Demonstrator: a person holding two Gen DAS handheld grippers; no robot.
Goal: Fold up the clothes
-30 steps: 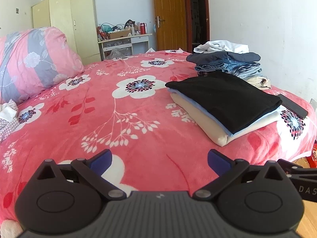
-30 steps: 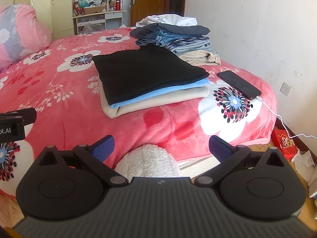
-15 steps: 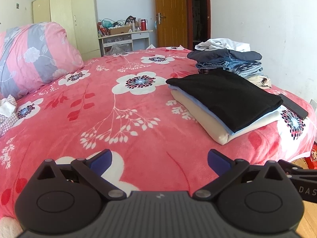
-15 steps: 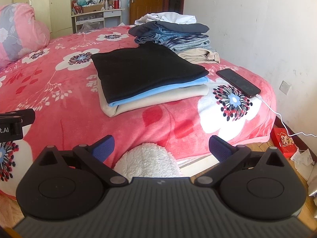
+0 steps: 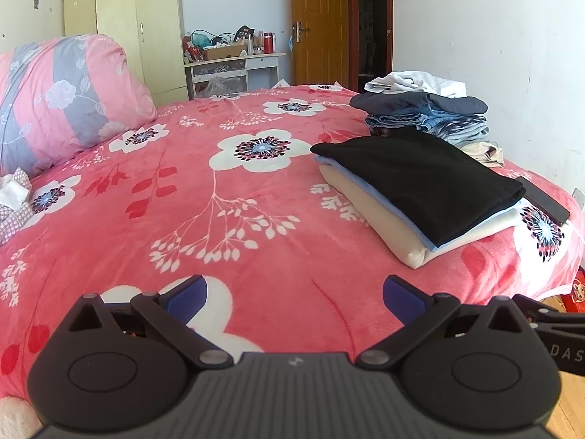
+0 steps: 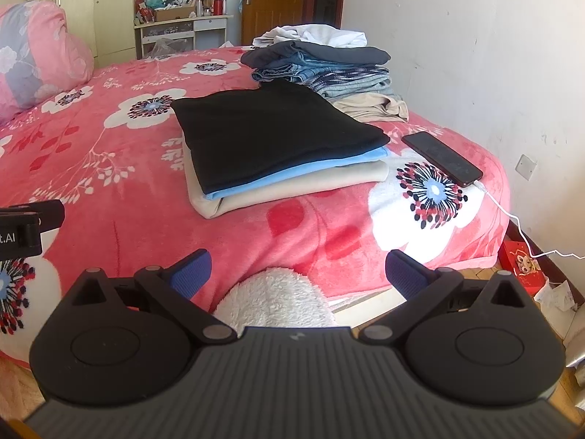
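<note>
Both cameras edged slightly toward bed since earlier frame. Left gripper (image 5: 292, 294) and right gripper (image 6: 298, 272) spread wide, empty, hovering at bed edge. Folded stack (image 6: 278, 146) squared on floral blanket (image 5: 219, 219); looser clothes pile (image 6: 321, 66) behind, likely next to be folded.

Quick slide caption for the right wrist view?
Open right gripper faces folded stack beside charging phone on floral bed.

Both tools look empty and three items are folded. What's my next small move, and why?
Probably reach the right tool toward the white garment topping the far pile. Both tools are open and empty, the left tool too. The near stack looks neatly folded, while the white garment lies crumpled.
</note>
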